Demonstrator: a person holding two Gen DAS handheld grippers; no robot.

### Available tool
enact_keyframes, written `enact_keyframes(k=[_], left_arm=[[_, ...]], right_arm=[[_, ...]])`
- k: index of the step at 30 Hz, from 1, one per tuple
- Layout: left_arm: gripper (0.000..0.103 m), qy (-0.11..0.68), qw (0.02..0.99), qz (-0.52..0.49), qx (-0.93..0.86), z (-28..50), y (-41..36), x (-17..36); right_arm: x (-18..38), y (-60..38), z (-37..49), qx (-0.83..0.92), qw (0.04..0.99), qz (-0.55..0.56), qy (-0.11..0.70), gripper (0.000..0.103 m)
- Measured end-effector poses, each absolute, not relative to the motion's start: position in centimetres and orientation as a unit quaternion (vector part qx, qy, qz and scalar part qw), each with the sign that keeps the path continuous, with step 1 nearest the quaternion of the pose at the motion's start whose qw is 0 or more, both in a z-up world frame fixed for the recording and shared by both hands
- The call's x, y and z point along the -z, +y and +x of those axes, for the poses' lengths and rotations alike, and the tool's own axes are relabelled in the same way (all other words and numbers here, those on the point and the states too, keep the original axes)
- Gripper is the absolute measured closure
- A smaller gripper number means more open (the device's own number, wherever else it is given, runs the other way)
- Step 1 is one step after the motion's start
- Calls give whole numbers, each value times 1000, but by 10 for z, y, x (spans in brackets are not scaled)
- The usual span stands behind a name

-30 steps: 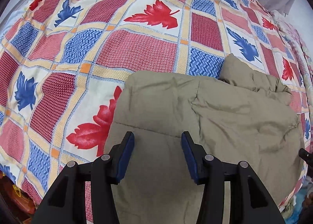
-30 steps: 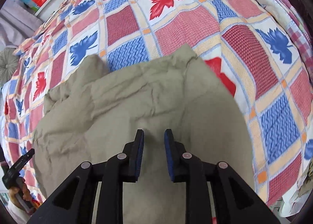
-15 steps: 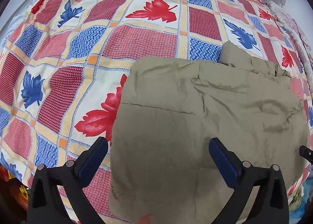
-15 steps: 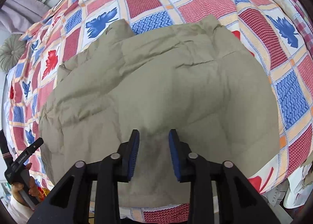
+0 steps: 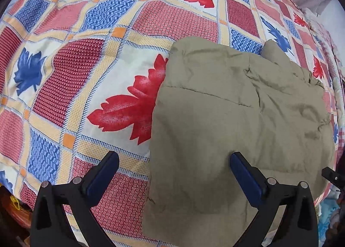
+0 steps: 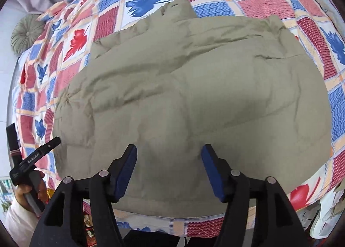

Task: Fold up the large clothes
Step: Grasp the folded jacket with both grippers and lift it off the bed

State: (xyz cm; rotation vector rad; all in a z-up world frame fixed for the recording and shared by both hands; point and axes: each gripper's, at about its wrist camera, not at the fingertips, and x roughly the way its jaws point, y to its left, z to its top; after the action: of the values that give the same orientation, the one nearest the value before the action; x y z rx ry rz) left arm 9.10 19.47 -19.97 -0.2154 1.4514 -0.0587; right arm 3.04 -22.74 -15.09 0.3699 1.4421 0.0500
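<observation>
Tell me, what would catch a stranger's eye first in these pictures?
A puffy olive-khaki padded jacket lies folded in a thick bundle near the bed's front edge. Under it spreads a bright patchwork bedspread of red and blue leaves. At the far corner sits a round grey-green pleated cushion.

Folded padded jacket [image 6: 189,87] lying on bedspread [image 5: 90,87] near its front edge, round cushion [image 6: 27,33] at far left corner

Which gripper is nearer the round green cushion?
Left. The left gripper straddles the jacket's edge on the side toward the cushion; the right gripper, jaws opening, hovers over its middle.
</observation>
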Motion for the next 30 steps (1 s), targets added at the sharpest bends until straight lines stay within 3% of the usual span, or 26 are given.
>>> enact_keyframes(k=[8, 18, 26, 28, 30], left_arm=[[0, 661, 740, -106, 67, 102, 217, 213], [0, 680, 629, -266, 266, 120, 200, 255], [0, 700, 599, -231, 313, 130, 162, 267], [9, 702, 599, -229, 310, 132, 161, 267], [43, 704, 597, -221, 315, 130, 161, 265]], right_arm=[[168, -218, 28, -23, 720, 163, 674, 36], [176, -216, 28, -22, 716, 155, 680, 34], [181, -213, 29, -21, 715, 144, 684, 33], [182, -212, 30, -22, 714, 141, 685, 33], [180, -210, 31, -26, 711, 137, 690, 33]])
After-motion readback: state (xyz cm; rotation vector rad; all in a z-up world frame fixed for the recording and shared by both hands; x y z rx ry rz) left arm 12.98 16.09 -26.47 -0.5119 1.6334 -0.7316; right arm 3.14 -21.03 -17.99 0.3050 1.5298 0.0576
